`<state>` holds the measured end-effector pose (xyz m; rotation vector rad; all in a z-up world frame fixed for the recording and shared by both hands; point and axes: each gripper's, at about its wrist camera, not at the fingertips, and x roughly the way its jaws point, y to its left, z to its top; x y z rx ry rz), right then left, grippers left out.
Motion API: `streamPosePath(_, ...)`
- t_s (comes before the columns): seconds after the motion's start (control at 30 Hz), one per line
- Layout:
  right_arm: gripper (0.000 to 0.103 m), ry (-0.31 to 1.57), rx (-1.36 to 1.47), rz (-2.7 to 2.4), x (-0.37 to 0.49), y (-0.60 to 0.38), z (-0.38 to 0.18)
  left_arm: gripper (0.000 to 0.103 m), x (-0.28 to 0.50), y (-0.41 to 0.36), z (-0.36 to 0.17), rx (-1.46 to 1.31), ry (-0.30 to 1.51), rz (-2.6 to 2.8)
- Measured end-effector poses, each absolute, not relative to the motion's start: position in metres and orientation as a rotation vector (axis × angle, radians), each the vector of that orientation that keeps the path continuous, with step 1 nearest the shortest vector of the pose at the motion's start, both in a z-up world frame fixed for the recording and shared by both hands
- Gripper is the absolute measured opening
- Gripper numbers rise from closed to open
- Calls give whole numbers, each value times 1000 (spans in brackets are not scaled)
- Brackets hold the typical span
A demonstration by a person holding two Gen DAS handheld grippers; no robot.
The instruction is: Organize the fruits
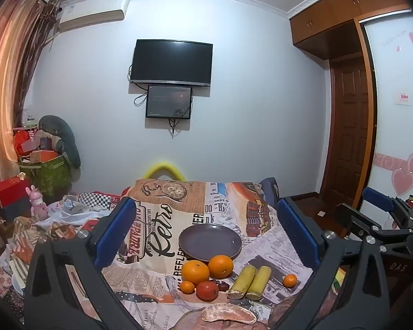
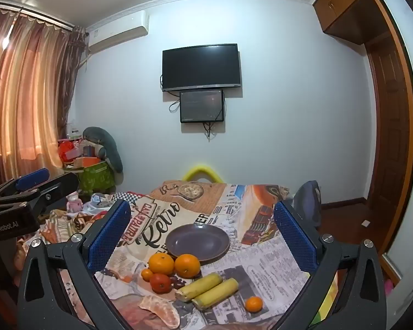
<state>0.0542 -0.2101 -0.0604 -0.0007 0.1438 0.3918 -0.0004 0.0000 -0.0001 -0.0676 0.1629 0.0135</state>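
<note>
An empty dark purple plate (image 1: 209,240) (image 2: 197,241) sits on a newspaper-print tablecloth. In front of it lie two oranges (image 1: 220,266) (image 2: 187,265), a red tomato (image 1: 207,290) (image 2: 160,282), two small tangerines (image 1: 290,280) (image 2: 253,304), two yellow corn pieces (image 1: 254,278) (image 2: 216,293), dark grapes (image 2: 178,281) and a peeled citrus segment (image 1: 228,315) (image 2: 160,310). My left gripper (image 1: 206,236) is open and empty, held above the fruit. My right gripper (image 2: 202,236) is open and empty, held above the fruit too.
The tablecloth (image 1: 162,220) covers a table with its far edge near a yellow chair back (image 1: 164,169). Clutter and a pink toy (image 1: 37,202) lie at the left. A wooden door (image 1: 349,137) stands at the right. A TV (image 1: 171,63) hangs on the wall.
</note>
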Motion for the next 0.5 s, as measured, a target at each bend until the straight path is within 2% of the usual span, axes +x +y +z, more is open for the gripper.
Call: streamPosePath(0.5, 103, 154, 5, 387, 59, -211, -66, 103, 0, -2, -3, -64, 174, 9)
